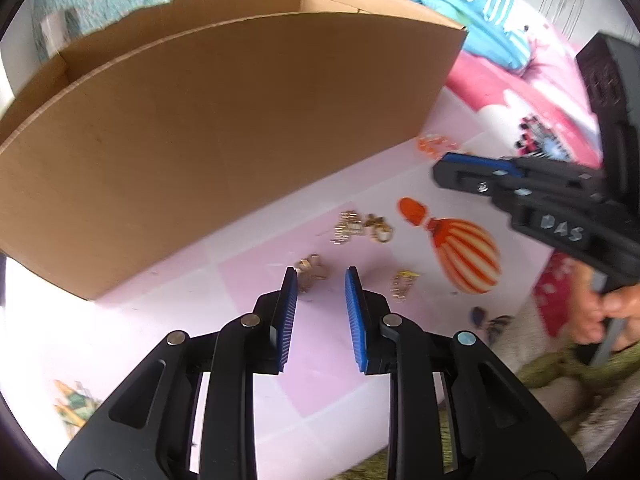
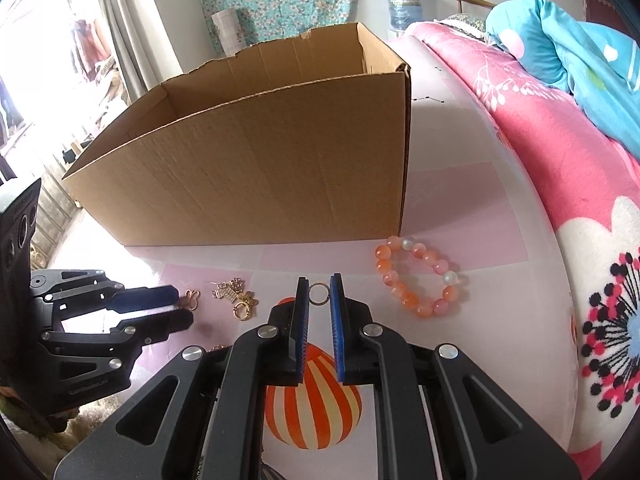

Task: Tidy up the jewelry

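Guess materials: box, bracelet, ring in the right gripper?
Box: corrugated cardboard, matte brown, with a ragged torn rim. Bracelet: glossy orange and milky round beads, glass or polished stone; can't tell which. Ring: thin, shiny, gold-toned loop, likely metal, pinched between the right gripper pads.

A bed with a pale pink checked sheet (image 2: 460,208) printed with an orange striped balloon (image 2: 316,412) carries everything. On it stand a cardboard box (image 2: 256,176), with a bead bracelet (image 2: 420,276) just beside its near right corner, and small gold jewelry pieces (image 2: 236,298) scattered in front of the box. A pink floral blanket (image 2: 568,152) lies along the right, a blue quilt (image 2: 580,36) on it.
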A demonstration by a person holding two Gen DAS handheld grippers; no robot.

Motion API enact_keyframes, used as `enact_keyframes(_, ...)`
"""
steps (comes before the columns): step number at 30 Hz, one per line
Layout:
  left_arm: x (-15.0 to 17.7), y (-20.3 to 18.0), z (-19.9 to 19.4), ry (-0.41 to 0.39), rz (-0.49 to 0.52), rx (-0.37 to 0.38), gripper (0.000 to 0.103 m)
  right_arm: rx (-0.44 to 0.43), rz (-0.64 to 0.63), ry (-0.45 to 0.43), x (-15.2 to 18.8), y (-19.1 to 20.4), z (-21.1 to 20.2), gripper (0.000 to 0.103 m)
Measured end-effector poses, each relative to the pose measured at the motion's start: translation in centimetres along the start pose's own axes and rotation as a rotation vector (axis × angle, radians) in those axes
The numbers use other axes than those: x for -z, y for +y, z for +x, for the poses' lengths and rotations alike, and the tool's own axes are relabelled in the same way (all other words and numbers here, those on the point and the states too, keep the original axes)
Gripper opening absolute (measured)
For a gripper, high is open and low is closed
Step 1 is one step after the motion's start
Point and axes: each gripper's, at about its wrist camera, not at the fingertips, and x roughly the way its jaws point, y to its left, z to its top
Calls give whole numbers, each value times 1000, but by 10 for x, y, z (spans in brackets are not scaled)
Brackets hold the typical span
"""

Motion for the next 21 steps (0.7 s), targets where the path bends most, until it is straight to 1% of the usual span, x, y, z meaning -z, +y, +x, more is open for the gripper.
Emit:
enact_keyframes(5,1,-2,3,0,-40,142,23,-10,8,6,0,-3,4,11)
enact_keyframes(7,2,-6,3,-14,-23,171,24,-13,14,8,0,-4,5,11)
enact_keyframes(8,3,-9,2,-21,-5,174,25,-14,16,8,0,-5,5,11)
enact_keyframes(10,3,-13,-3,-50,35,158,25,-15,17,7,0,-6,6,11)
enact_keyframes(12,1,-15,-10,-85,79,125,25,-15,17,8,-1,-7,6,11)
enact_keyframes(14,-1,-15,-11,-94,124,47,25,-18,15,10,0,-7,7,11)
enact_keyframes(17,-4,-13,-6,-80,186,-48,25,-22,16,13,-1,-7,9,11)
enact_keyframes(21,-7,-10,-2,-54,232,-47,25,-23,14,10,-2,-6,9,11)
